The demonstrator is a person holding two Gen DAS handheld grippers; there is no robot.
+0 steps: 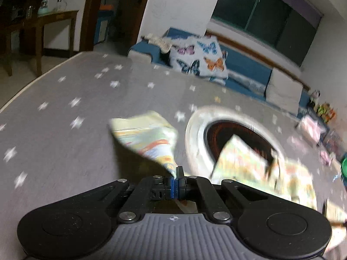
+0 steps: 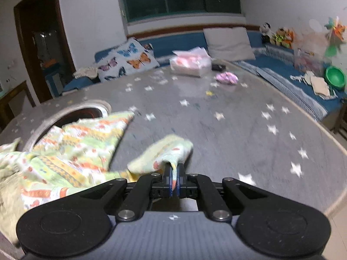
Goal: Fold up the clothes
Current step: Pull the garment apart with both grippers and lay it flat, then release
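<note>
Left wrist view: 1 printed garment (image 1: 149, 138) is seen, a pale yellow-green cloth with orange and blue bands, blurred by motion. A bunched corner of it is pinched by the left gripper (image 1: 176, 178), whose blue pads are pressed together on the fabric. The cloth fans up and to the left above the grey star-patterned tabletop (image 1: 65, 108), and a second part of the same garment is draped across the round recessed opening (image 1: 234, 138) to the right. 1 butterfly-print cushion (image 1: 200, 57) is propped on the blue bench (image 1: 245, 69) behind the table, with 1 plain white cushion (image 1: 284, 88) further right.

In the right wrist view, another corner of the garment (image 2: 71, 151) is nipped by the right gripper (image 2: 174, 181), its jaws closed thinly on the cloth. From there the fabric is spread out to the left, over the table (image 2: 216, 130) edge and the rim of the round opening (image 2: 76, 113). The print is shown more clearly here: stripes of green, yellow and orange with small figures. Beyond it, 1 pack of tissues (image 2: 190, 62) and 1 small pink bundle (image 2: 226, 78) are lying on the far side of the table, well apart from the garment. 1 green bowl (image 2: 335, 77) is sitting on the bench at the right.
</note>
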